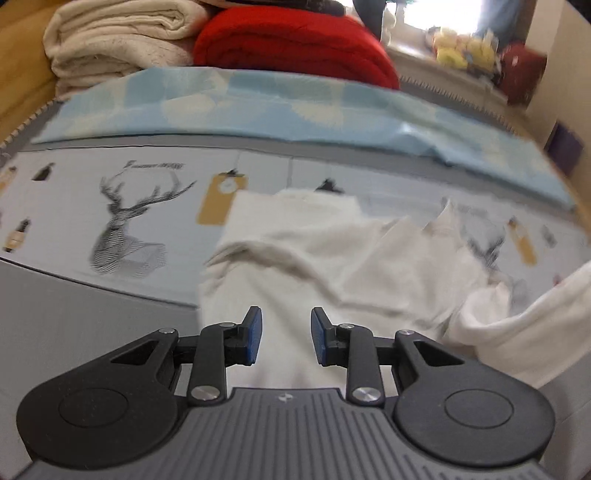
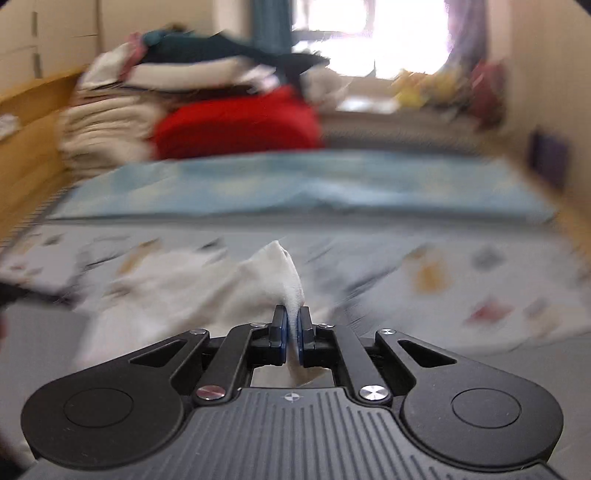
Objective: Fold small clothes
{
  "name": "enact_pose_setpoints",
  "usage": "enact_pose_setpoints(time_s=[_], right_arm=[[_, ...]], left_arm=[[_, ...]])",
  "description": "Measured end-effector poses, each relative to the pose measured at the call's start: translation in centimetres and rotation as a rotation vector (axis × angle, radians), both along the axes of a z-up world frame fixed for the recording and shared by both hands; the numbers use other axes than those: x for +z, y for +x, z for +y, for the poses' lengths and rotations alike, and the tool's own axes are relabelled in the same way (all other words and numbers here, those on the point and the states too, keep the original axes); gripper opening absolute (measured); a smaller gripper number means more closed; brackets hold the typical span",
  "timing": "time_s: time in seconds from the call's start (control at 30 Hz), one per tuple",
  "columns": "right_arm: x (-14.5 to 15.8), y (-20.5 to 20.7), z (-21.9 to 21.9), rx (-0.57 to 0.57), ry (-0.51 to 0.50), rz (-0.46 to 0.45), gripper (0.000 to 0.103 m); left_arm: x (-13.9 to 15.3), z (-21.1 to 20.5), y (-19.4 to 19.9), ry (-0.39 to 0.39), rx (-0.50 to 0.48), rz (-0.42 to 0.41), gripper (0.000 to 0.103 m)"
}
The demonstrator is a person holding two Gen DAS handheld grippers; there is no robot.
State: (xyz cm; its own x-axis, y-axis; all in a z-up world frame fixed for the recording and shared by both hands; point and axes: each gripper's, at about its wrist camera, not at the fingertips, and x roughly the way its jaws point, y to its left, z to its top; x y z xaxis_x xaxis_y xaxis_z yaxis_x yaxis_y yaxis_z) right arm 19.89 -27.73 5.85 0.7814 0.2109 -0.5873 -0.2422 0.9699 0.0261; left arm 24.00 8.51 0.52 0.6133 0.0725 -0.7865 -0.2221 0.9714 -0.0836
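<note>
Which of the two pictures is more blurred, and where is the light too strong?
Right wrist view: strongly motion-blurred, except the right tongs and the white garment pinched there; window overexposed. Left wrist view: sharper, deer print readable; edges curved by fisheye.

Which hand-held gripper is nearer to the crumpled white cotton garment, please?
Right. The right hand-held gripper is shut on the crumpled white cotton garment; the left hand-held gripper hovers open above it.
</note>
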Motion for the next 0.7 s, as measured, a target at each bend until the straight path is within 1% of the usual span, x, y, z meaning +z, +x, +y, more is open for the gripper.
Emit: enact_pose_setpoints(time_s=[0.07,0.13,0.2,0.27,0.33,0.4,0.47,0.53,0.57,0.6,0.63,0.7], right_arm=[[2.4,2.4,-4.3,-0.096,-0.040,-0.037,0.005],[4.3,4.5,-8.2,-0.197,-0.066,-0.072,0.005],[5.5,6.8,-12.2,-0.314,-0.103,-0.103,0.005],[5.7,9.0,-15.6,-0.415,-0.128,-0.112,0.005],[4.9,10.7,-18.8,-0.504,-0.134,-0.090,0.005],[3.4,12.7,-21.6,-0.584,-0.162,-0.062,0.005],[1.4,14.2,-23.7,-0.615,-0.202,-0.038,0.005],[-0.3,15.1,-25.3,-0.632,-0.223,-0.042,0.005],[-0.8,15.1,-26.0,-0.630,-0.207,-0.064,0.005],[-1.2,14.7,-26.2,-0.619,-0.179,-0.106,0.005],[-1.5,14.4,-26.4,-0.605,-0.153,-0.164,0.005],[-2.6,12.6,-26.8,-0.586,-0.118,-0.302,0.005]], left_arm=[[0.6,-0.6,0.7,0.026,-0.018,-0.031,0.032],[0.7,-1.0,1.4,0.043,-0.031,-0.038,0.032],[0.2,-1.1,2.0,0.025,-0.031,-0.025,0.032],[-0.4,-1.2,2.8,0.020,-0.020,-0.004,0.032],[-1.1,-1.3,3.3,0.016,-0.012,0.018,0.032],[-1.5,-1.3,3.7,0.004,-0.013,0.027,0.032],[-1.6,-1.6,3.8,0.004,-0.020,0.027,0.032],[-1.7,-1.9,4.0,0.011,-0.030,0.027,0.032],[-1.9,-2.1,4.1,0.013,-0.034,0.030,0.032],[-2.1,-2.2,4.2,0.013,-0.038,0.036,0.032],[-2.2,-2.3,4.3,0.013,-0.040,0.041,0.032],[-2.5,-2.4,4.3,0.012,-0.038,0.047,0.032]])
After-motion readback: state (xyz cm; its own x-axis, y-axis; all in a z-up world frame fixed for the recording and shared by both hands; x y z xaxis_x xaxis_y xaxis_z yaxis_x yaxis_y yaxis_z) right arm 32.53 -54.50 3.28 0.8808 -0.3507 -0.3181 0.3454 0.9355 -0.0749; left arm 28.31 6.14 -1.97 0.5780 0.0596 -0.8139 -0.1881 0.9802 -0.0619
